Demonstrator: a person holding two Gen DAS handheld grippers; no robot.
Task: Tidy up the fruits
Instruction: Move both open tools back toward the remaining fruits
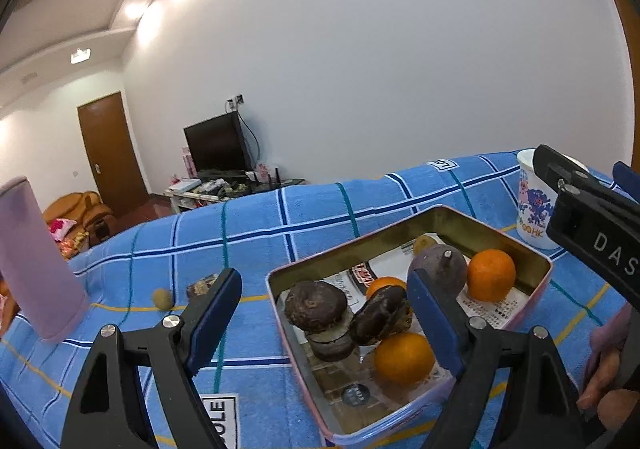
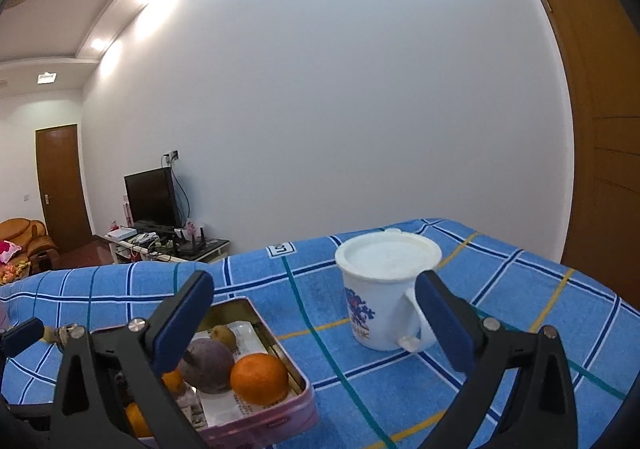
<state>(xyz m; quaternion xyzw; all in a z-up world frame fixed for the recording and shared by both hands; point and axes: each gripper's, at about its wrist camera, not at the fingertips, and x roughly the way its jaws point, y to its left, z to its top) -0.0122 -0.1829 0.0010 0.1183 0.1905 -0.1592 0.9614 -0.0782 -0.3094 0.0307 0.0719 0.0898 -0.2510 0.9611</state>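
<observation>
A pink metal tin (image 1: pixel 544 269) sits on the blue checked cloth and holds three oranges (image 1: pixel 491 274), a dark purple fruit (image 1: pixel 440 269), a small kiwi-like fruit (image 1: pixel 423 243) and dark chocolate donuts (image 1: pixel 316 305). My left gripper (image 1: pixel 324 313) is open and empty, just above the tin's near left part. My right gripper (image 2: pixel 316 325) is open and empty, between the tin (image 2: pixel 280 419) and the mug. In the right wrist view an orange (image 2: pixel 259 378), the purple fruit (image 2: pixel 206 366) and the kiwi (image 2: pixel 223 335) show in the tin. A small brown fruit (image 1: pixel 163 299) lies on the cloth left of the tin.
A white lidded mug (image 2: pixel 384 289) with blue print stands right of the tin; it also shows in the left wrist view (image 1: pixel 534 209). A brown lumpy item (image 1: pixel 200 286) lies by the small fruit. A pink object (image 1: pixel 36 257) stands at far left. A wall lies behind the table.
</observation>
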